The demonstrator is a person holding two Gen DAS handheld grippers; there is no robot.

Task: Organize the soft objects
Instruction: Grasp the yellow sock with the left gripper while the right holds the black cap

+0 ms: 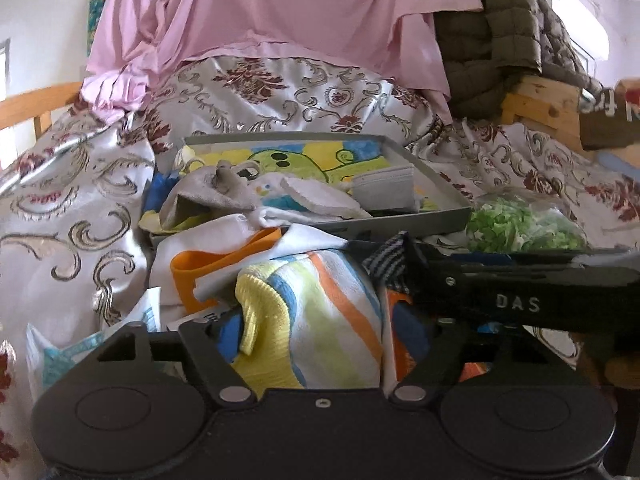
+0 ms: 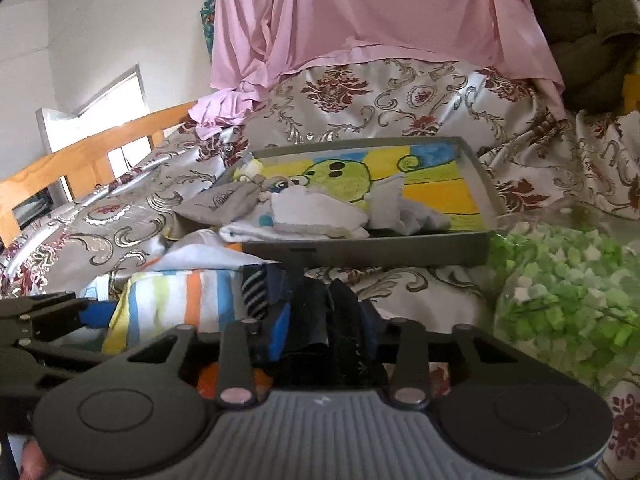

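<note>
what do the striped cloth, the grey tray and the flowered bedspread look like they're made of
Striped cloth: soft terry or microfibre, judging by its fuzzy matte nap.
Grey tray: looks like rigid cardboard or thin plastic, matte, with straight flat walls; hard to tell which.
Flowered bedspread: satin-like woven fabric, glossy, with bright highlights along its folds.

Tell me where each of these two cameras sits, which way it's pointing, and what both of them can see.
Left wrist: on the left gripper, looking forward and down over a striped towel between its fingers; the right gripper crosses at right.
Right wrist: on the right gripper, looking forward and down over dark socks; the left gripper shows at left.
Shared: the grey tray, pink cloth, green bag.
</note>
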